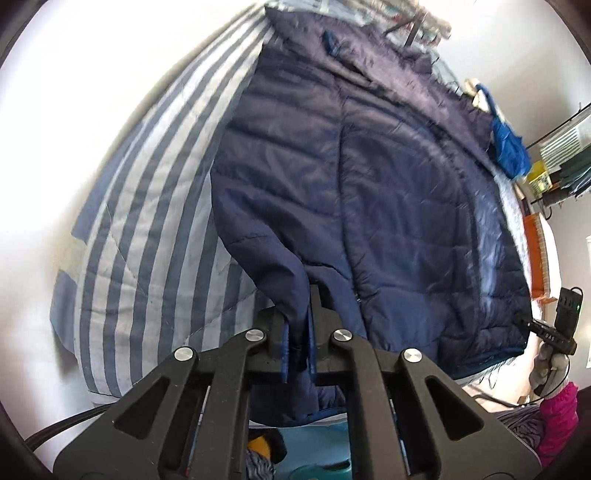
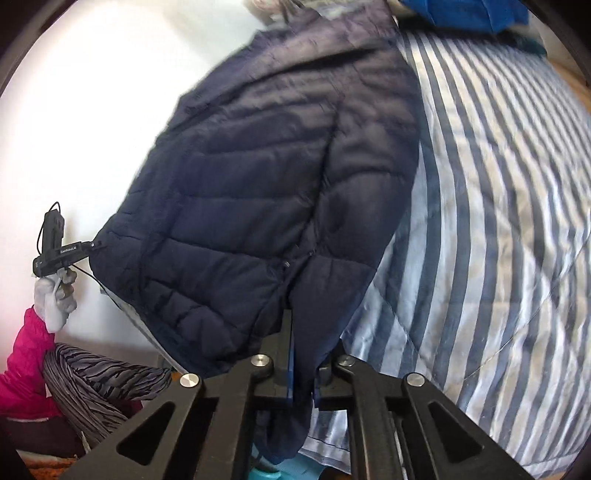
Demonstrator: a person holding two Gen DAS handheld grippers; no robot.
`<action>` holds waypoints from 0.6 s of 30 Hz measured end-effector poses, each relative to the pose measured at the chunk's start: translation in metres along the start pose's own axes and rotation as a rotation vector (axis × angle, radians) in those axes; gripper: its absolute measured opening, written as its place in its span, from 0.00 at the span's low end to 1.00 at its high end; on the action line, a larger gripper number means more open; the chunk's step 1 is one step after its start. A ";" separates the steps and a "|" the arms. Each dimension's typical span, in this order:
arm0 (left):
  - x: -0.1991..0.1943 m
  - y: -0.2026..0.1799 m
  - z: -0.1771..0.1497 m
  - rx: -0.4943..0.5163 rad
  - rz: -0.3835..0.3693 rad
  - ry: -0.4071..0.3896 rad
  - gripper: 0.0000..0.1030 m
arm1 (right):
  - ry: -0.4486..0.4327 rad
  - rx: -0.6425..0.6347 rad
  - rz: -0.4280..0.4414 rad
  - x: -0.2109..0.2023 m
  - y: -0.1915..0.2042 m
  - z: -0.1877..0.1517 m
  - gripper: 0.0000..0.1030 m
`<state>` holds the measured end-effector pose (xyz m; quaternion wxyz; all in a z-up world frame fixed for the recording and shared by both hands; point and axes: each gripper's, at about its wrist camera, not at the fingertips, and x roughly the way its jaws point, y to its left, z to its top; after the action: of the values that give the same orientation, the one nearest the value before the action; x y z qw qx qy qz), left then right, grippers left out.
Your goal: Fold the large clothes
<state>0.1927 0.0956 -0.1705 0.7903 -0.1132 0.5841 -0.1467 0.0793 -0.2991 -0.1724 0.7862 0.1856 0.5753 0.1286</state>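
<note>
A navy quilted puffer jacket (image 1: 369,192) lies spread on a blue-and-white striped bedspread (image 1: 147,221). My left gripper (image 1: 299,325) is shut on the jacket's near hem corner. The right wrist view shows the same jacket (image 2: 258,177) on the striped bedspread (image 2: 498,221). My right gripper (image 2: 301,354) is shut on the other near hem corner. The left gripper also shows in the right wrist view (image 2: 66,251), and the right gripper in the left wrist view (image 1: 554,336), each at the jacket's lower edge.
A bright blue garment (image 1: 509,147) lies at the bed's far side, also seen in the right wrist view (image 2: 469,11). A pink sleeve (image 2: 26,369) and zebra-striped trousers (image 2: 110,380) belong to the person. An orange item (image 1: 533,251) and shelves (image 1: 565,162) stand at the right.
</note>
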 end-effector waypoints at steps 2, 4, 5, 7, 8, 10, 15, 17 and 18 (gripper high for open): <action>-0.012 -0.004 0.000 -0.005 -0.016 -0.039 0.04 | -0.036 -0.018 -0.006 -0.012 0.007 0.000 0.03; -0.026 -0.007 0.001 -0.005 -0.035 -0.077 0.04 | -0.070 -0.026 -0.006 -0.025 0.011 0.000 0.02; -0.031 -0.006 0.003 -0.008 -0.045 -0.092 0.04 | -0.089 -0.022 0.002 -0.031 0.012 0.001 0.02; -0.043 -0.009 0.009 -0.021 -0.072 -0.130 0.04 | -0.128 -0.010 0.023 -0.043 0.014 0.004 0.02; -0.047 -0.011 0.013 -0.024 -0.077 -0.147 0.03 | -0.145 -0.007 0.028 -0.048 0.016 0.006 0.02; -0.054 -0.015 0.022 -0.023 -0.082 -0.171 0.03 | -0.185 -0.006 0.030 -0.059 0.019 0.014 0.02; -0.071 -0.030 0.052 -0.004 -0.079 -0.241 0.03 | -0.263 -0.016 0.004 -0.081 0.021 0.039 0.01; -0.077 -0.035 0.070 0.000 -0.076 -0.273 0.03 | -0.287 -0.014 -0.004 -0.086 0.023 0.050 0.01; -0.078 -0.036 0.077 -0.003 -0.075 -0.283 0.03 | -0.302 -0.012 -0.007 -0.089 0.022 0.058 0.01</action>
<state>0.2415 0.0913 -0.0659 0.8584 -0.1555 0.4625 -0.1580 0.1079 -0.3246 -0.0701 0.8653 0.1960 0.4504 0.0999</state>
